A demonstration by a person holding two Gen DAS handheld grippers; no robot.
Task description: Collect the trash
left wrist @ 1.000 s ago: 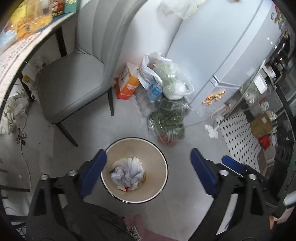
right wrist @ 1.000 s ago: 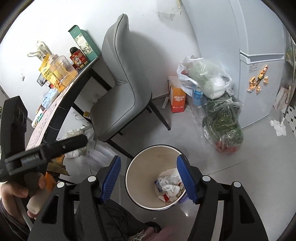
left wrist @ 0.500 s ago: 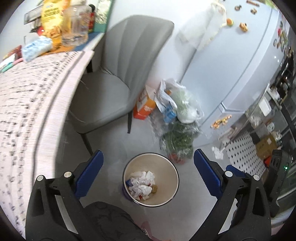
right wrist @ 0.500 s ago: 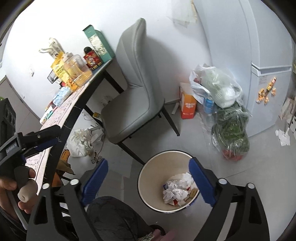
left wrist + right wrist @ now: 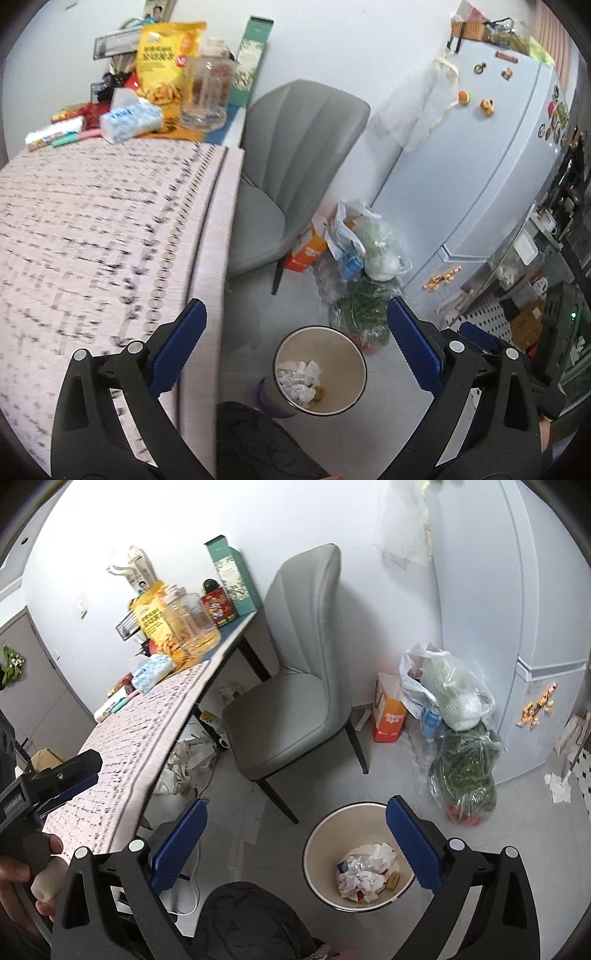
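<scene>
A round cream trash bin (image 5: 352, 352) stands on the floor by the table, with crumpled white paper and wrappers (image 5: 299, 380) inside. It also shows in the right wrist view (image 5: 325, 830), with its trash (image 5: 364, 873). My left gripper (image 5: 295, 349) is open and empty, high above the bin and level with the table edge. My right gripper (image 5: 295, 845) is open and empty, above the floor left of the bin. The left gripper shows at the left edge of the right wrist view (image 5: 55, 779), held in a hand.
A table with a patterned pink cloth (image 5: 92, 229) carries a snack bag (image 5: 166, 62), a glass jar (image 5: 208, 92), tissues (image 5: 129, 120) and boxes at its far end. A grey chair (image 5: 291, 701), plastic bags of groceries (image 5: 454, 709) and a white fridge (image 5: 517, 609) stand beyond the bin.
Both grippers have risen away from the bin. The left wrist view now looks across the tabletop, and the bin appears smaller and lower in both views.
</scene>
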